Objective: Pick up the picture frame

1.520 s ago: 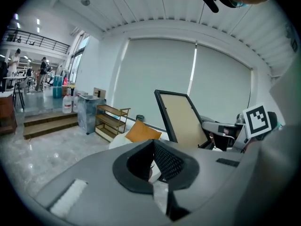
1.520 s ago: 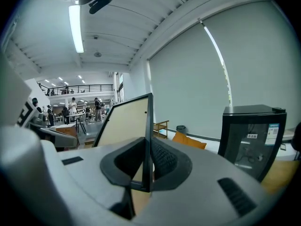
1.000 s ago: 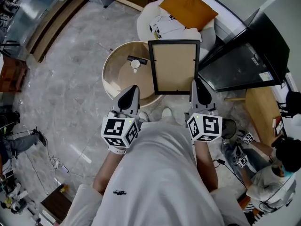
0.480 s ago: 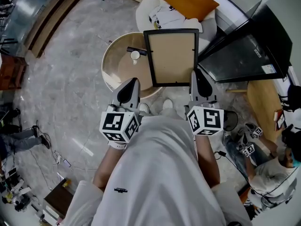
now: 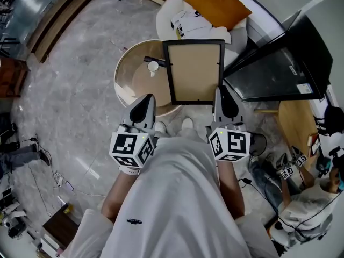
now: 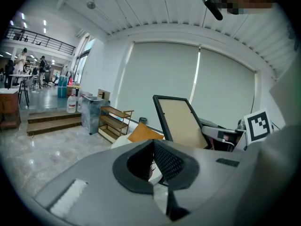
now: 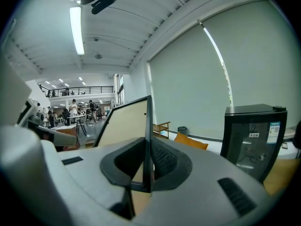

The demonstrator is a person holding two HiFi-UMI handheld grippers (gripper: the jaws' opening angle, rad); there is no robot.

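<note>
The picture frame (image 5: 194, 71) is black-rimmed with its tan backing towards me, and it hangs in the air above the round table's right side. My right gripper (image 5: 221, 98) is shut on the frame's lower right corner. In the right gripper view the frame's edge (image 7: 146, 140) stands clamped between the jaws of the right gripper (image 7: 146, 168). My left gripper (image 5: 146, 105) floats left of the frame, apart from it, over the table's near rim. In the left gripper view the left gripper (image 6: 153, 166) has its jaws together with nothing in them, and the frame (image 6: 181, 124) rises beyond them.
The round beige table (image 5: 121, 90) carries a small white cup (image 5: 153, 66) and a dark object (image 5: 155, 61). Behind it is a white armchair (image 5: 172, 15) with an orange cushion (image 5: 215, 4). A black cabinet (image 5: 274, 63) stands at the right. A seated person (image 5: 306, 208) is at lower right.
The frame stays held in my right gripper. Both grippers and the frame have shifted slightly left in the head view. The left gripper is still empty.
</note>
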